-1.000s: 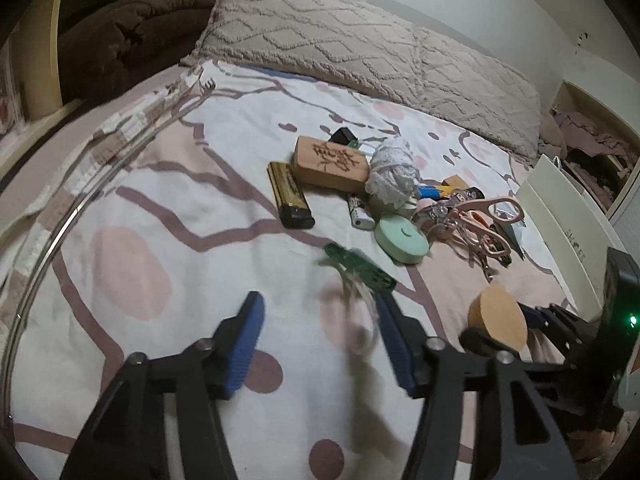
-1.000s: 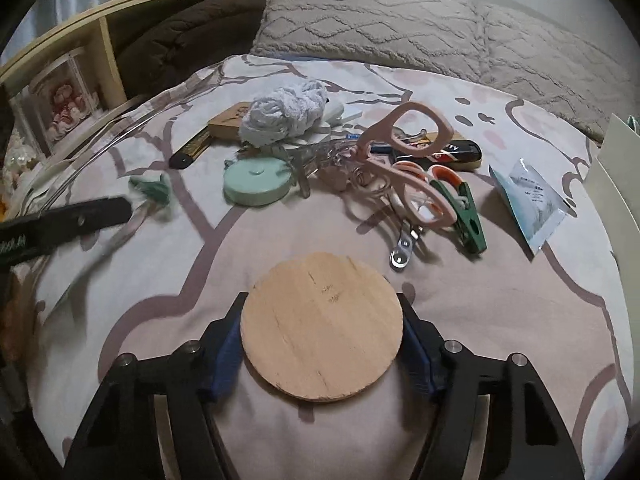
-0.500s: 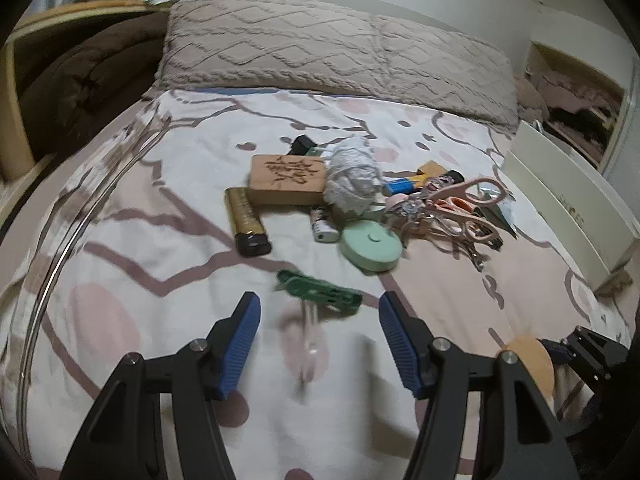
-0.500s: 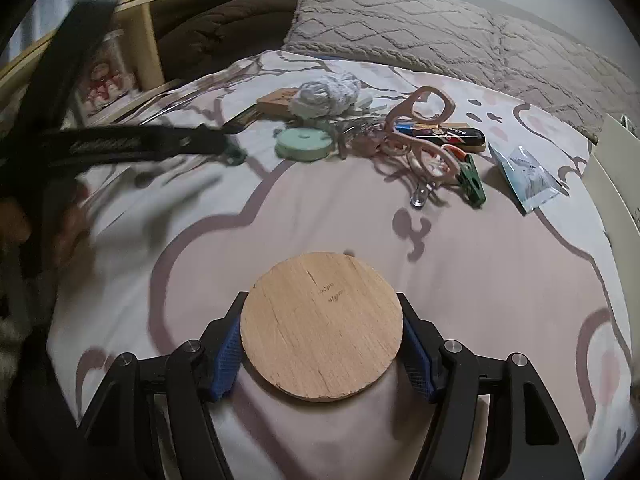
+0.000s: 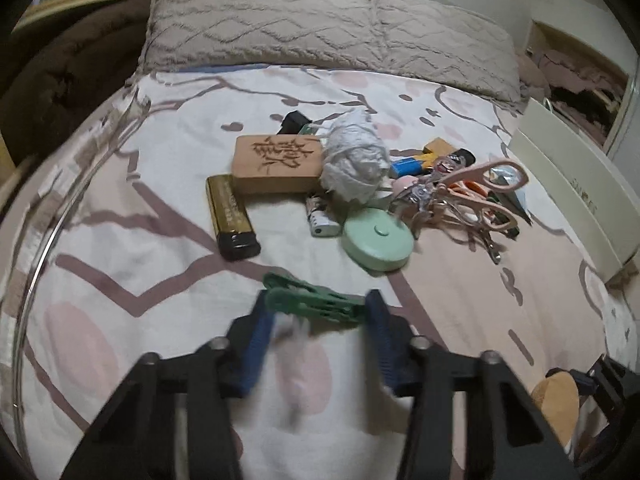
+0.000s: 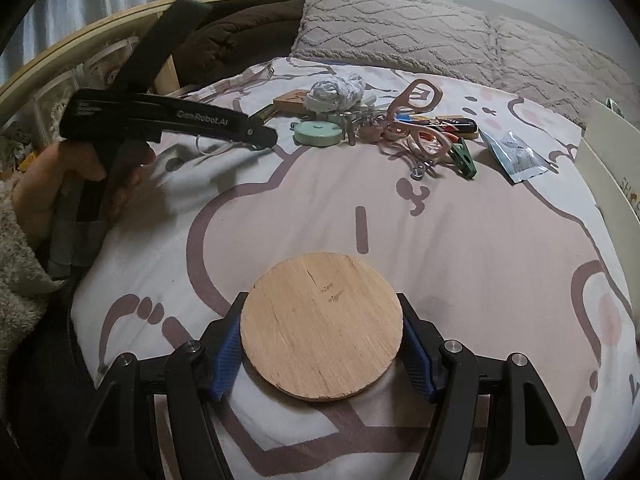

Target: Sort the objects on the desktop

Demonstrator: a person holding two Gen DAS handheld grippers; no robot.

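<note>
A small green clip [image 5: 316,300] lies crosswise on the patterned bedsheet [image 5: 160,248], between the blue pads of my left gripper [image 5: 318,312]. Its jaws are closing, blurred by motion, and the pads meet the clip's two ends. A blurred clear strip shows just under the clip. My right gripper [image 6: 320,308] is shut on a round wooden disc [image 6: 320,328], held flat just above the sheet. In the right wrist view a hand [image 6: 80,176] holds the left gripper [image 6: 264,136] at the left, near the pile.
Beyond the clip lies a pile: carved wooden block [image 5: 278,164], gold lighter [image 5: 232,216], white cloth ball [image 5: 356,164], mint round case [image 5: 378,240], pink scissors [image 5: 476,188], foil sachet [image 6: 516,156]. A white box [image 5: 572,200] borders the right; pillows [image 5: 320,28] line the back.
The left gripper moved forward over the green clip and its jaws narrowed onto it. The right gripper drew back from the pile, still gripping the disc.
</note>
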